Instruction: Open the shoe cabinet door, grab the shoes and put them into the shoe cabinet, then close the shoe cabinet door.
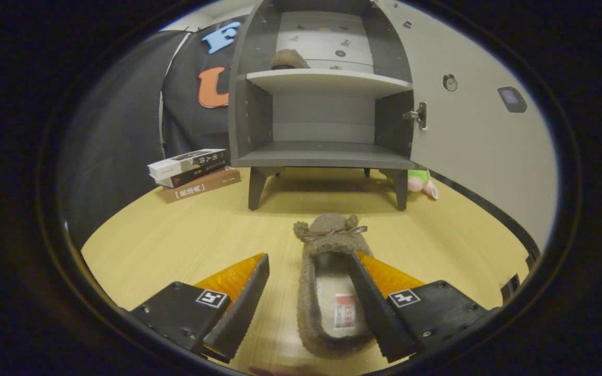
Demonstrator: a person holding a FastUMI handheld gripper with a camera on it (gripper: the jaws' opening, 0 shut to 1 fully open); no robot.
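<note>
Straddling one side wall of the brown fuzzy slipper with a small bow (327, 271), the gripper (311, 279) stood with its fingers spread wide; the right finger (371, 303) sat inside the slipper's opening, while the left finger (241, 303) stood apart from the slipper over bare wood. Whether the right finger touched the lining could not be told. The slipper lay on the light wooden table (175, 240), toe pointing at the grey shoe cabinet (327, 104) near the table's far edge. The cabinet's pale door (478, 130) was swung open to the right. A second brown slipper (288, 59) rested on the cabinet's upper shelf. A stack of three books (194, 173) lay left of the cabinet, and a pink-and-green plush toy (420, 181) sat beside its right leg.
</note>
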